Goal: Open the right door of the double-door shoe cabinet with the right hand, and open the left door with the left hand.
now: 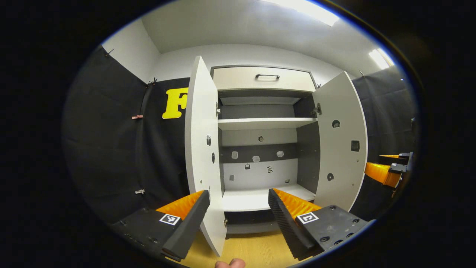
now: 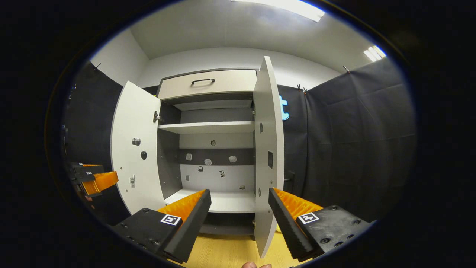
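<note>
Shoe cabinet (image 1: 260, 123): stands on the wood floor (image 1: 253, 249) against the booth wall, both doors swung out; its foot is partly hidden behind the gripper fingers in both views.
Left door (image 1: 200, 149): wide open, seen nearly edge-on in the left gripper view; its bottom edge falls between that gripper's fingers. In the right gripper view its inner face shows in full (image 2: 135, 149).
Right door (image 2: 268, 156): wide open, nearly edge-on in the right gripper view, lower edge between that gripper's fingers; whether a finger touches it cannot be told. Inner face visible in the left gripper view (image 1: 340, 141).
Interior: one upper shelf (image 1: 264, 123) and a bottom shelf (image 1: 253, 199); small items or fittings on the back panel are too small to identify.
Drawer (image 1: 262, 79): above the doors, closed, with a dark handle.
Left gripper (image 1: 238, 219): fingers spread wide apart, clamping nothing; also at the left edge of the right gripper view (image 2: 95, 180), cut off.
Right gripper (image 2: 240, 219): fingers spread wide apart, clamping nothing; at the right edge of the left gripper view (image 1: 386, 171), partly cropped.
Fingertips (image 1: 230, 264): a person's, just peeking in at the bottom edge.
</note>
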The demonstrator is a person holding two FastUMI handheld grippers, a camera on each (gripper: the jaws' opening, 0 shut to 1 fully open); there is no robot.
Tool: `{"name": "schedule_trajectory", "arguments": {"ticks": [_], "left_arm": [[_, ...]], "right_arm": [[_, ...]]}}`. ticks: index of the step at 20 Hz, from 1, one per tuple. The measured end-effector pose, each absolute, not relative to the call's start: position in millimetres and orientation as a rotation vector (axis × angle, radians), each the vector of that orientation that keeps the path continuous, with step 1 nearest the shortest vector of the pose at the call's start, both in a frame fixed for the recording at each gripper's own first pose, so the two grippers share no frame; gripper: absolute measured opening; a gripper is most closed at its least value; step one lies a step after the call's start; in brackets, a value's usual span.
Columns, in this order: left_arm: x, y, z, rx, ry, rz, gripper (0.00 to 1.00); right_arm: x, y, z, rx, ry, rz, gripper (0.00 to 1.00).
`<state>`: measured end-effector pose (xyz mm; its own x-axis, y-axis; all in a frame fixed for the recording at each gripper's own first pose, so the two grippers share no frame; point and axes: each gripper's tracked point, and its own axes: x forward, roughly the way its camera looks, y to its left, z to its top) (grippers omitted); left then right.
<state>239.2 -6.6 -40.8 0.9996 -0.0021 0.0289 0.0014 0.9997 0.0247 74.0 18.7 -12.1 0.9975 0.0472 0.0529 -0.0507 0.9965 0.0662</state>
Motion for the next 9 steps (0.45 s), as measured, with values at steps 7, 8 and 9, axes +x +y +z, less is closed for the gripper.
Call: {"name": "schedule_trajectory", "arguments": {"ticks": [7, 8, 9], "left_arm": [[237.8, -6.5, -42.3, 0.027, -0.020, 0.000, 0.98], [237.5, -6.8, -41.9, 0.026, -0.022, 0.001, 0.98], [238.4, -6.8, -42.0, 0.025, -0.022, 0.001, 0.98]], "right_arm": [[74.6, 19.2, -12.5, 0.066, -0.050, 0.050, 0.98], [73.9, 19.7, -12.9, 0.064, -0.049, 0.050, 0.98], [73.4, 19.7, -12.9, 0.062, -0.050, 0.049, 0.98]]}}
